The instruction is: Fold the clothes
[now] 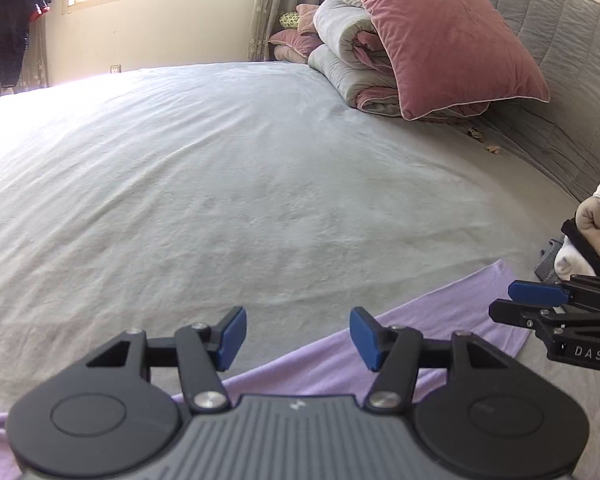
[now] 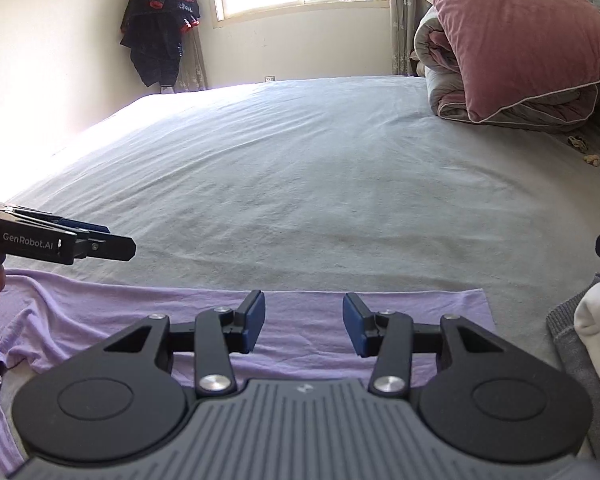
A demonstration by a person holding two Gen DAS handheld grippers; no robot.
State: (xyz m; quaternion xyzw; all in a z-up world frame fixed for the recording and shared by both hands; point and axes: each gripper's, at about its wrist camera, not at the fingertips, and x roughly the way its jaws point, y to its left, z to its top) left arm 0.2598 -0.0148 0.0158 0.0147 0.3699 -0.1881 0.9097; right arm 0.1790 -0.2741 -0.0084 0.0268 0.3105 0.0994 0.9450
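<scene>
A lilac garment (image 2: 300,320) lies flat on the near part of the grey bed sheet (image 2: 300,180), its far edge straight and a wrinkled sleeve at the left. In the left wrist view the same lilac garment (image 1: 420,340) runs diagonally under both tools. My left gripper (image 1: 298,338) hovers above it, open, with nothing between its blue pads. My right gripper (image 2: 304,326) is also open and empty above the cloth. In the left wrist view the right gripper (image 1: 512,300) enters from the right edge. In the right wrist view the left gripper (image 2: 116,240) comes in from the left edge.
A stack of folded clothes (image 1: 592,240) sits at the right on the bed, seen too as folded clothes (image 2: 596,320). A pink pillow (image 1: 440,32) leans on a rolled duvet (image 1: 348,60) by the padded headboard (image 1: 560,60). A dark jacket (image 2: 160,28) hangs by the window.
</scene>
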